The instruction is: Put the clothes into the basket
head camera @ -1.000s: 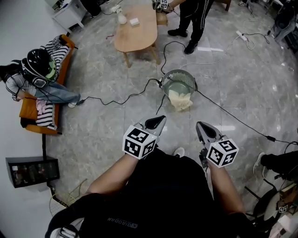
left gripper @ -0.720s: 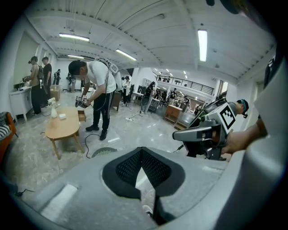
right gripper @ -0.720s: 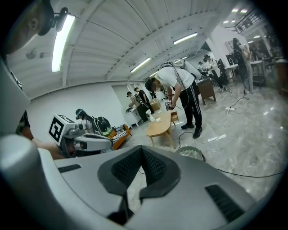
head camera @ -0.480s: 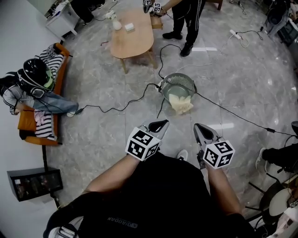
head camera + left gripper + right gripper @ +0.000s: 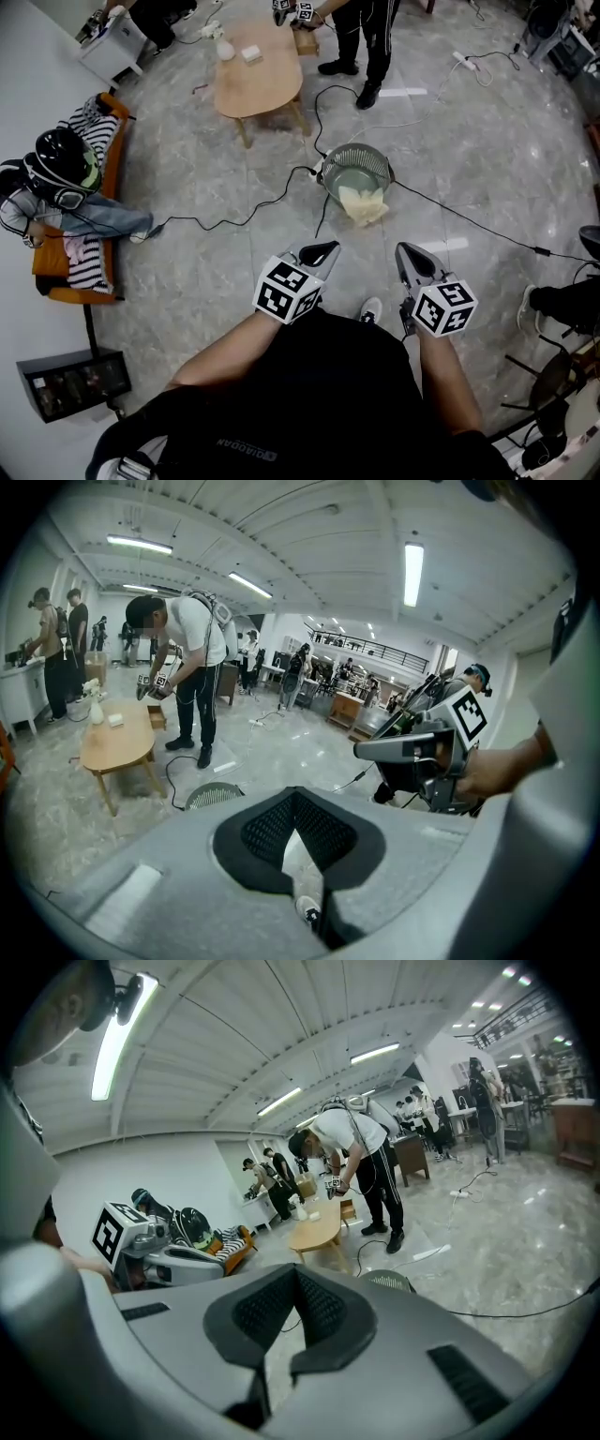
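Currently on record, from the clothes outward:

- 1 cream garment point(image 5: 364, 203) — draped over the near rim of the basket, partly inside it and partly hanging down the outer wall toward the floor
- 1 round wire basket point(image 5: 357, 157) — upright on the grey stone floor, ahead of both grippers and well apart from them
- 1 left gripper point(image 5: 319, 249) — held low in front of the body, its jaws pressed together at the tips with nothing between them
- 1 right gripper point(image 5: 405, 253) — level with the left, its jaws also closed on nothing
- 1 black cable point(image 5: 234, 208) running across the floor to the basket's left side
- 1 oval wooden table point(image 5: 258, 70) beyond the basket, with a standing person point(image 5: 361, 28) bent over its far end
- 1 orange sofa point(image 5: 114, 159) at the left wall, with a seated person in a black helmet point(image 5: 61, 155) on it
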`<move>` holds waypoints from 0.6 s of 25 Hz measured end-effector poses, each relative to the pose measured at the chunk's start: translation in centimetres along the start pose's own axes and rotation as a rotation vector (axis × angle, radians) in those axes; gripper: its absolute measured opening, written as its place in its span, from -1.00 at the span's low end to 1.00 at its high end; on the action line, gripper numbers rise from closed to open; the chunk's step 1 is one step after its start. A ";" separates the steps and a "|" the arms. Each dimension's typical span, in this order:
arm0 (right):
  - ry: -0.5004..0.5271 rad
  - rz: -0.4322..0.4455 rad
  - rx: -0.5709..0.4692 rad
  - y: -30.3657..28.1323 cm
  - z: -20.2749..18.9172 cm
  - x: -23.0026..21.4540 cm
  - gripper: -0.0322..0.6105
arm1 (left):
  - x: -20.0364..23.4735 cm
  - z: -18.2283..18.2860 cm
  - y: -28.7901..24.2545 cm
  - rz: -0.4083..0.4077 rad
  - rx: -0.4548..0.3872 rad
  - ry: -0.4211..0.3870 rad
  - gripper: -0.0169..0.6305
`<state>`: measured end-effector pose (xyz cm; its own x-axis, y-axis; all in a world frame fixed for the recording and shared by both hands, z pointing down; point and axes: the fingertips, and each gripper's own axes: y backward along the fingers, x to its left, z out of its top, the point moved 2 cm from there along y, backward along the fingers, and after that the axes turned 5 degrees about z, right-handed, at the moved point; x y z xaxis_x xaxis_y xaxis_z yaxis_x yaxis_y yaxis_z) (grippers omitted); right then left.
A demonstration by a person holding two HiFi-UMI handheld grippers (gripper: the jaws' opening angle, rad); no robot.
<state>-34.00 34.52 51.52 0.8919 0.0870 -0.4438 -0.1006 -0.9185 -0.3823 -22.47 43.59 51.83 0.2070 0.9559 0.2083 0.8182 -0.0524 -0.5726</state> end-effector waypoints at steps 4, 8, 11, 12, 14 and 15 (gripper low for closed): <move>0.002 -0.003 0.007 -0.1 -0.8 0.8 -0.86 | 0.0 -0.5 0.4 -0.011 -0.002 -0.002 -0.95; 0.003 -0.007 0.015 -0.2 -1.5 1.5 -0.86 | -0.1 -0.7 0.8 -0.020 -0.008 -0.008 -0.95; 0.015 -0.020 0.011 0.0 -1.8 1.6 -0.86 | -0.3 -0.6 1.1 -0.024 -0.014 -0.016 -0.95; 0.020 -0.023 0.010 0.1 -1.8 1.6 -0.86 | -0.4 -0.6 1.2 -0.025 -0.016 -0.019 -0.95; 0.023 -0.024 0.010 0.2 -1.9 1.6 -0.86 | -0.3 -0.5 1.3 -0.024 -0.019 -0.022 -0.95; 0.022 -0.024 0.012 0.2 -2.0 1.6 -0.86 | -0.4 -0.5 1.3 -0.023 -0.019 -0.022 -0.95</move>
<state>-31.73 33.72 52.32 0.9036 0.1006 -0.4163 -0.0838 -0.9117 -0.4022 -21.18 43.01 51.42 0.1761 0.9630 0.2039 0.8330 -0.0354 -0.5522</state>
